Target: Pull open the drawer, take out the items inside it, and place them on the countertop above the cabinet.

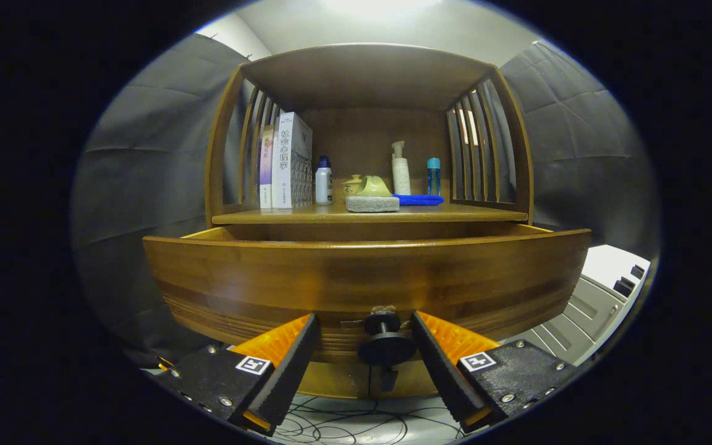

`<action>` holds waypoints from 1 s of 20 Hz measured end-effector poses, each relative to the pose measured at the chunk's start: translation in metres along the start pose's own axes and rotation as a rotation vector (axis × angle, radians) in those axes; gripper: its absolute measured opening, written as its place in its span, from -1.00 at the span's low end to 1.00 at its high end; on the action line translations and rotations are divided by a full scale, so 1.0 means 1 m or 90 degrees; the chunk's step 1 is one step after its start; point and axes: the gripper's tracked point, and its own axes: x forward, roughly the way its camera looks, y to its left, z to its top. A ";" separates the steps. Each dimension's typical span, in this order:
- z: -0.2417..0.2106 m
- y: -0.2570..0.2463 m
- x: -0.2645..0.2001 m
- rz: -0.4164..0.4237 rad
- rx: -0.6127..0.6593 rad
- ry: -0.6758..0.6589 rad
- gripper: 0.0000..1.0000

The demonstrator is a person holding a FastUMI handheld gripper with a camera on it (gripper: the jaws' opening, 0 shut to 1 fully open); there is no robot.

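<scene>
Drawer (362, 278): standing partly pulled out under the worktop (368, 214), its front just ahead of the fingers.
Knob (385, 343): sitting between the fingers, near the front's lower middle.
Gripper (363, 361): fingers standing apart, flanking the knob, not pressing on it.
Handling: wood drawer looking stiff and fairly heavy; knob small, round, likely slippery, so grip behind its disc.
Contents: lying hidden behind the front.

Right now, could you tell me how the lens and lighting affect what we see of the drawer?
In the gripper view, the fisheye bows the drawer front into a curve; a bright glare sits on the ceiling above the cabinet; the knob between the open gripper fingers stays sharp, the shelf items smaller and softer.
</scene>
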 end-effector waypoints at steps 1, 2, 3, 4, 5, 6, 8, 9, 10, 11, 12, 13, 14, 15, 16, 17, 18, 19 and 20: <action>0.000 0.000 0.003 -0.002 -0.002 0.003 0.91; 0.001 0.000 0.006 -0.003 -0.001 0.005 0.90; 0.002 0.001 0.010 -0.004 0.001 0.007 0.90; 0.002 0.001 0.014 -0.006 0.001 0.008 0.90; 0.003 0.001 0.016 -0.006 0.001 0.008 0.90; 0.003 0.002 0.018 -0.008 0.003 0.007 0.90; 0.004 0.002 0.023 -0.009 0.003 0.006 0.90; 0.005 0.002 0.025 -0.009 0.004 0.008 0.90; 0.005 0.002 0.028 -0.009 0.004 0.010 0.90; 0.005 0.001 0.031 -0.008 0.002 0.013 0.90; 0.006 0.001 0.035 -0.008 0.003 0.015 0.90; 0.007 0.001 0.038 -0.007 0.003 0.017 0.91; 0.007 0.001 0.041 -0.007 0.004 0.019 0.90; 0.008 0.001 0.046 -0.007 0.003 0.019 0.90; 0.009 0.001 0.048 -0.006 0.003 0.019 0.90; 0.009 0.000 0.052 -0.006 0.004 0.018 0.90; 0.009 0.000 0.054 -0.005 0.005 0.017 0.90; 0.010 0.001 0.056 -0.005 0.005 0.017 0.90; 0.010 0.000 0.059 -0.004 0.005 0.017 0.90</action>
